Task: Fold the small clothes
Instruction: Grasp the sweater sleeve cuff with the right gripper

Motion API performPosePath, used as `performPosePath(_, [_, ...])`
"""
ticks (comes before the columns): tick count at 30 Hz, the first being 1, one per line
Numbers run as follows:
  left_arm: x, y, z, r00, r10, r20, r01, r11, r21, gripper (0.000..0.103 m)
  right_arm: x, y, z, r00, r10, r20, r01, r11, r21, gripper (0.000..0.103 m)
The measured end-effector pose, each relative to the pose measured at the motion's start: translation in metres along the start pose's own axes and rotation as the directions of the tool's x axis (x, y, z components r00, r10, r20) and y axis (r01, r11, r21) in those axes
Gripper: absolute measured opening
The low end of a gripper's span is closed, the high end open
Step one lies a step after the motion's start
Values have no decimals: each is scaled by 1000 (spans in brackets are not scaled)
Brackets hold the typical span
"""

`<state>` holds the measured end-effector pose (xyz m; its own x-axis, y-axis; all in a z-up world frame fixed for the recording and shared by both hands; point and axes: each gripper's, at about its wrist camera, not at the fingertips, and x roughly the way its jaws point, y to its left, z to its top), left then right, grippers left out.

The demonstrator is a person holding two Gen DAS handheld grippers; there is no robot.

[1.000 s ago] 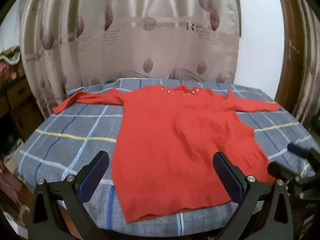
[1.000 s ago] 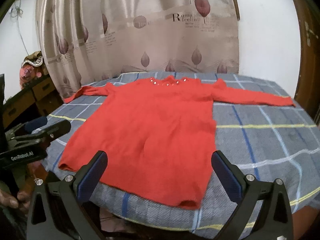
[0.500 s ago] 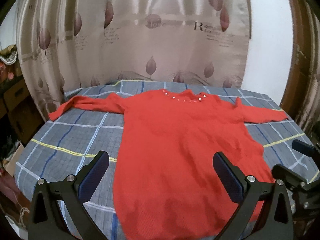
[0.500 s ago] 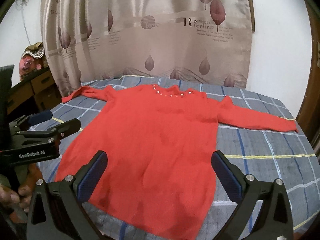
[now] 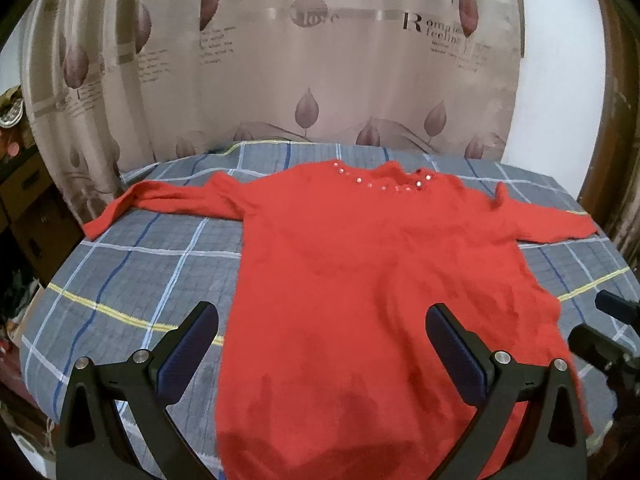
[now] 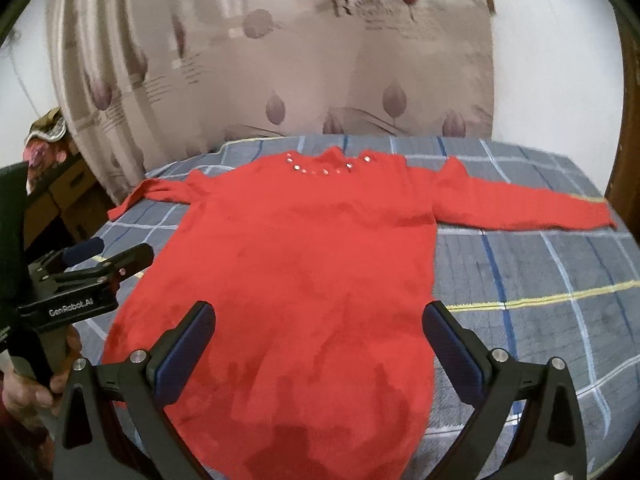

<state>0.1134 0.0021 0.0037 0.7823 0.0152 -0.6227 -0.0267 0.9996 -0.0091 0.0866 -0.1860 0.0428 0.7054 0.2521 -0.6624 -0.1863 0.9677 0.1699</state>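
Flat, red sweater point(image 5: 360, 280) lies spread, sleeves out.

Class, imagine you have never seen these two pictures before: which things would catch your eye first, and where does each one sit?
The bright red sweater stands out first, spread flat with both sleeves out across the grey plaid bedcover, a row of shiny beads at its collar. Behind the bed hangs a beige curtain printed with leaves and lettering. In the foreground the left gripper and the right gripper hover open above the sweater's lower half.
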Motion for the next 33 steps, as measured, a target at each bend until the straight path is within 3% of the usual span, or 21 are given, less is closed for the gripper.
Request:
performPosePath(7, [30,1,9,999,27,-23,-27,1000,3,103,22,-66,18,1000,10,-19,-7,987,160,96])
performPosePath(12, [49,3,10,999,39,-23,-39,999,3,103,30,-148,33,999,-35,0,33,943,332,87])
performPosePath(16, [64,8,7,999,36,-26,-37,999,-20,103,29,-234,32,997,-71,6,57,845,531,74])
performPosePath(18, [71,10,3,999,36,-38,-37,999,-28,103,28,-268,30,996,-95,2,75,800,595,63])
performPosePath(21, [79,12,3,998,11,-67,-14,999,-50,103,26,-318,25,990,-142,-4,108,733,672,54])
performPosePath(24, [80,15,1,997,3,-72,-8,998,-64,103,25,-361,19,988,-152,12,94,669,737,53])
performPosePath(29, [81,14,0,997,0,-75,-5,998,-62,103,32,-424,24,986,-137,93,0,564,826,53])
performPosePath(33, [84,13,0,996,9,-93,-14,999,-47,103,44,-459,34,985,-126,116,-35,516,856,53])
